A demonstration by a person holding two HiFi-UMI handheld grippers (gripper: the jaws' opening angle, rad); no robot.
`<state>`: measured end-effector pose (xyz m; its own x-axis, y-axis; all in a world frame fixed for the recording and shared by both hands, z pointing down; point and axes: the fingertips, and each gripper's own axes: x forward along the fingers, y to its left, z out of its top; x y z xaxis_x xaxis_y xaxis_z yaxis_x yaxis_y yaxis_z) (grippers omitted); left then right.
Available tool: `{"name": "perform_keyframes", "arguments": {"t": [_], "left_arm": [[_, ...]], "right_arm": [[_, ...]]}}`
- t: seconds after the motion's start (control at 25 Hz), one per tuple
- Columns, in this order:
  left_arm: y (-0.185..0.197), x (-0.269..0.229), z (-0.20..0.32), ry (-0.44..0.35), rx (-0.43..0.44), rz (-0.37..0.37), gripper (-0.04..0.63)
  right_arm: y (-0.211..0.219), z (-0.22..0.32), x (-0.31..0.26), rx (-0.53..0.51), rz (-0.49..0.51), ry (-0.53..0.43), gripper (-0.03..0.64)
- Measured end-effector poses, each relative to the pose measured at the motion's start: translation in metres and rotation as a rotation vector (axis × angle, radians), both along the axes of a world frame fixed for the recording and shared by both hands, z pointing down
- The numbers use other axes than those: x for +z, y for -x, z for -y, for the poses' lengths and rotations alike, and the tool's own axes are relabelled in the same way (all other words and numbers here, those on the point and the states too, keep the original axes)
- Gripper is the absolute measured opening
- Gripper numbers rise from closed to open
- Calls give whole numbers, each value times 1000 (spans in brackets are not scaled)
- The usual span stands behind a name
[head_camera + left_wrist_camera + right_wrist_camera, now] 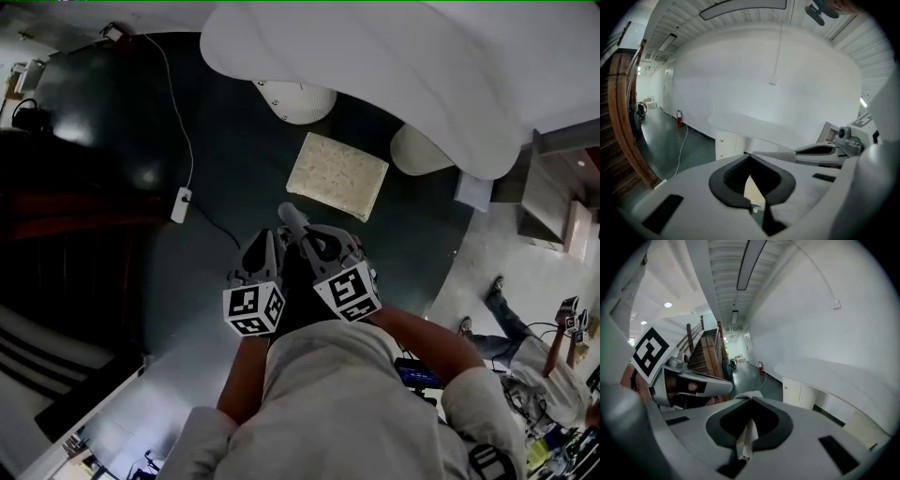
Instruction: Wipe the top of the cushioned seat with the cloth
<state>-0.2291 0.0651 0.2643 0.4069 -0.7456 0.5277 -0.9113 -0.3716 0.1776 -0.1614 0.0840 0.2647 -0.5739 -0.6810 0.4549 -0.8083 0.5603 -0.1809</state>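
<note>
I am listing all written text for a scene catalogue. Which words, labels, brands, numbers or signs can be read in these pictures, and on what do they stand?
No text can be read in any view.
On the left hand-held gripper and the right hand-held gripper: the cubes carry only black-and-white square patterns, no letters.
On the red fire extinguisher: label too small to read.

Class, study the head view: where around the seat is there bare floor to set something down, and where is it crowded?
Bare floor lies left of the seat, out to the power strip; the seat's own top is bare too. It is crowded by the table, whose legs stand close by the seat.
</note>
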Motion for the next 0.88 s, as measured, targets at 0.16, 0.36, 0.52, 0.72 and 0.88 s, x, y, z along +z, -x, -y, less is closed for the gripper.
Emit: {"name": "perform_keyframes", "arguments": {"t": [0.16,0.36,0.52,0.72,0.88], "left_arm": [[6,24,40,57,89,13,14],[37,66,78,108,196,48,14],[61,114,95,166,270,56,14],[40,178,126,226,289,33,14],[52,234,130,253,321,34,14]], "right_arm": [[7,34,24,52,-35,47,14],[39,71,56,92,-56,87,14],[63,80,93,207,-37,143,14],[42,96,160,327,23,265,14],[45,107,213,404,77,292,14]]}}
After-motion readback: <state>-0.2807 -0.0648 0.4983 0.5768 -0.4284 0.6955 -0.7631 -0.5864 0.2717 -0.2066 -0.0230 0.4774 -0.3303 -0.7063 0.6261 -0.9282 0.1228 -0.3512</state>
